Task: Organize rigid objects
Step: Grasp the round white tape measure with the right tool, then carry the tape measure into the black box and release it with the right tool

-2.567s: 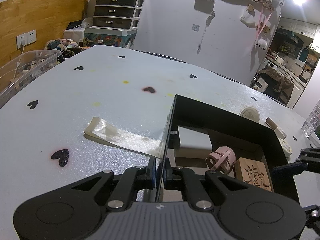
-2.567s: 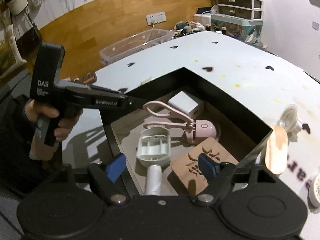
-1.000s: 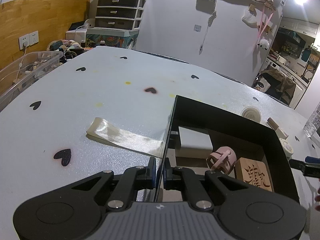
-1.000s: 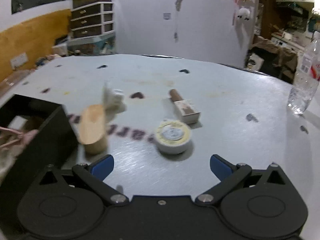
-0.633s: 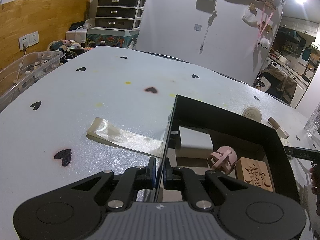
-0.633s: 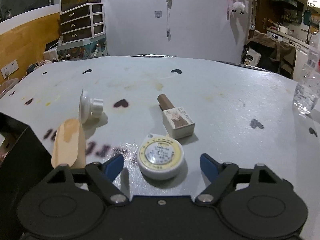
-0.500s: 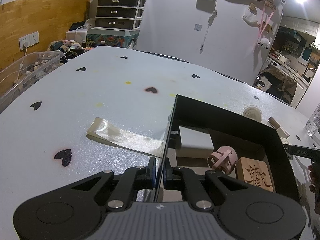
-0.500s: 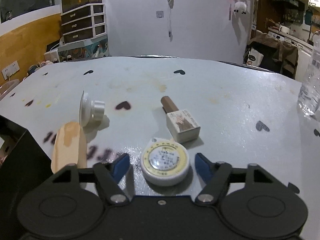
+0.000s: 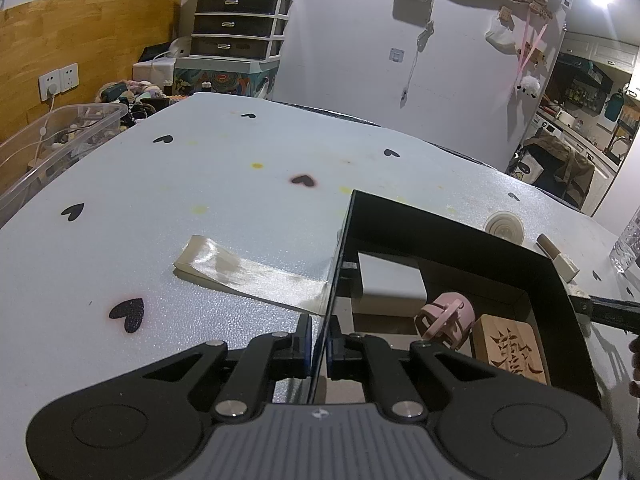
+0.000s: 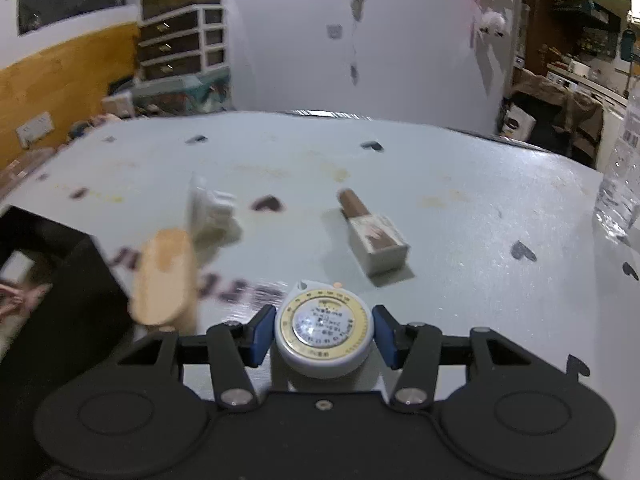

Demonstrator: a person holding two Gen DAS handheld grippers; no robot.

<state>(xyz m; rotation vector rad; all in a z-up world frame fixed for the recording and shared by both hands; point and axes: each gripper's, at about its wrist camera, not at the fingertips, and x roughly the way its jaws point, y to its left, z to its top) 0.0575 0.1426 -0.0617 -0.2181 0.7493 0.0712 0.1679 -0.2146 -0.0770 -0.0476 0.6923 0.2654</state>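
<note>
My left gripper is shut on the near left wall of the black box. Inside the box lie a white block, a pink round gadget and a carved wooden block. My right gripper has its blue pads against both sides of a round white tape measure with a yellow ring on the table. An oval wooden piece, a white round cap and a small brown-and-white bottle lie beyond it. The box corner shows at the left.
A strip of shiny tape lies on the table left of the box. A clear plastic bottle stands at the right edge. A clear storage bin sits off the table's far left. The right gripper's arm reaches in beside the box.
My right gripper swung from over the box to the table, moved up to the tape measure and closed its fingers around it. The left gripper kept still on the box wall.
</note>
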